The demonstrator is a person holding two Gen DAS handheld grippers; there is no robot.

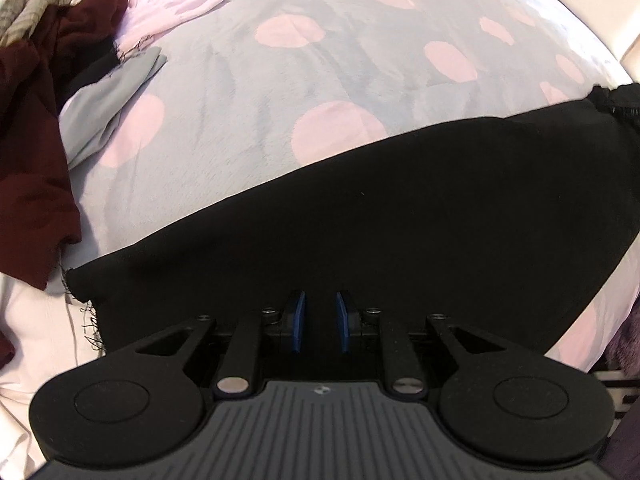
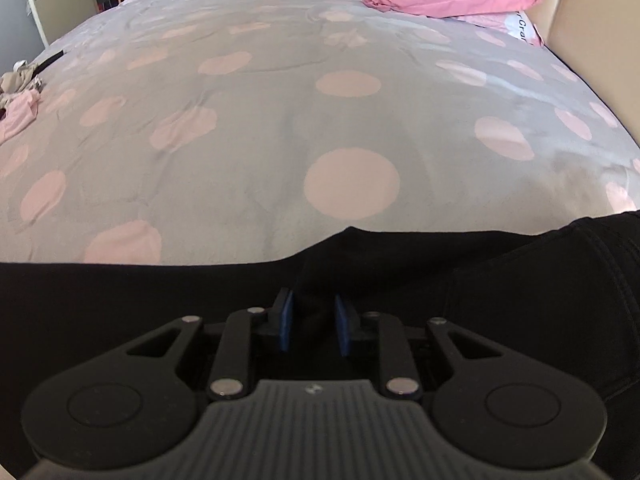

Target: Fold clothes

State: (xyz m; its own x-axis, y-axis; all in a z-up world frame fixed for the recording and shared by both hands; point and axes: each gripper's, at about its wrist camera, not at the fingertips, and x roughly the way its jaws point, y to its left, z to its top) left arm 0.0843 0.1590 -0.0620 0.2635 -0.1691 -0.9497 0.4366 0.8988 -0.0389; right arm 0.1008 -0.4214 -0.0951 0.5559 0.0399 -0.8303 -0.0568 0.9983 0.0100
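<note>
Black garment [image 1: 400, 208] spread flat along near edge of spotted bed [image 1: 248, 80]. Left gripper [image 1: 319, 320] hung over it, pads slightly apart, pinching nothing seen. Right gripper [image 2: 313, 326] nipped a raised fold, probably. Next: likely lifting an edge across.
</note>
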